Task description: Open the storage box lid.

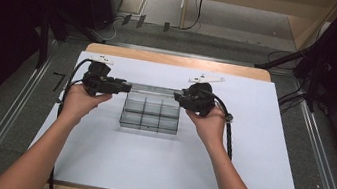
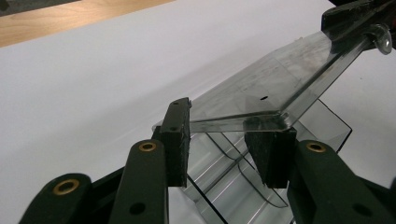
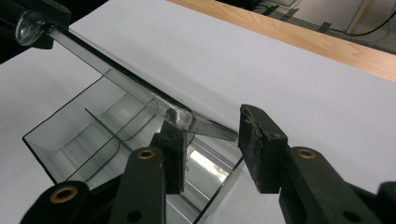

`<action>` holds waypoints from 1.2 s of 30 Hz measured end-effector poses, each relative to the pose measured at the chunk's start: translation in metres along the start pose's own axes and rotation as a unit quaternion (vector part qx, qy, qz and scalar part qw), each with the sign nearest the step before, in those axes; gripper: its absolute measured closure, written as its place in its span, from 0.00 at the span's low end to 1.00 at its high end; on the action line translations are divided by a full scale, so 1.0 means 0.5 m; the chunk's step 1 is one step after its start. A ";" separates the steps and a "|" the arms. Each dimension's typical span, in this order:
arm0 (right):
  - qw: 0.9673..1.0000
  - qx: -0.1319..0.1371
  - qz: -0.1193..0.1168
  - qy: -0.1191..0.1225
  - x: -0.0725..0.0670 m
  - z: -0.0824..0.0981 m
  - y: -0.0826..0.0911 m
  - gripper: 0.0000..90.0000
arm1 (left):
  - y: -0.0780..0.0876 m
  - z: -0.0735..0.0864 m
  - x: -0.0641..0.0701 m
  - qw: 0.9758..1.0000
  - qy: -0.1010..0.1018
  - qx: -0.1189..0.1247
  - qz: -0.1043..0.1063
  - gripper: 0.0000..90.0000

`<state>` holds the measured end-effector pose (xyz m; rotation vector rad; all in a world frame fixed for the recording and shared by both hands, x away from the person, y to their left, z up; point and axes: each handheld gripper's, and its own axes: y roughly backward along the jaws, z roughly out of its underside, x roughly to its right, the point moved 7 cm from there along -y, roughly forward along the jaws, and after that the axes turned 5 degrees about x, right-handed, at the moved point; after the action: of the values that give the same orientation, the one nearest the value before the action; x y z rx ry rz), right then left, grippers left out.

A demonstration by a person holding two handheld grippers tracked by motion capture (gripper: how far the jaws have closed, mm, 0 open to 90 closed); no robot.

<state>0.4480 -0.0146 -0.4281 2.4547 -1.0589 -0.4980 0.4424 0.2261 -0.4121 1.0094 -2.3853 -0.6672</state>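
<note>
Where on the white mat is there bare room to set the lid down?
Bare mat lies between the box and the near edge, and also right of the right gripper. It is crowded at the box, where the left gripper and right gripper meet the lid.

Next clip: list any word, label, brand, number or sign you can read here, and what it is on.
None: no legible text anywhere.
Clear divided box and its lid: no print visible.
White sheet on the table: blank.
Both claws, left and right: no markings readable.
</note>
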 end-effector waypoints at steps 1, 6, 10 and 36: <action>1.000 0.000 0.000 0.000 0.000 -0.001 -0.001 0.71 | -0.001 -0.001 -0.001 1.000 0.001 0.002 0.001 0.69; 1.000 -0.001 0.004 0.004 0.003 -0.008 -0.006 0.71 | -0.003 -0.006 -0.006 1.000 0.007 0.007 0.003 0.69; 1.000 0.001 0.004 0.001 0.006 -0.011 -0.009 0.71 | -0.007 -0.010 -0.010 1.000 0.007 0.007 0.001 0.69; 1.000 0.007 0.014 -0.007 0.022 -0.013 -0.040 0.71 | -0.037 -0.016 -0.033 1.000 0.017 0.009 -0.009 0.71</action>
<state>0.4699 -0.0088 -0.4340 2.4489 -1.1036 -0.5019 0.4671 0.2253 -0.4208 1.0440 -2.3590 -0.6304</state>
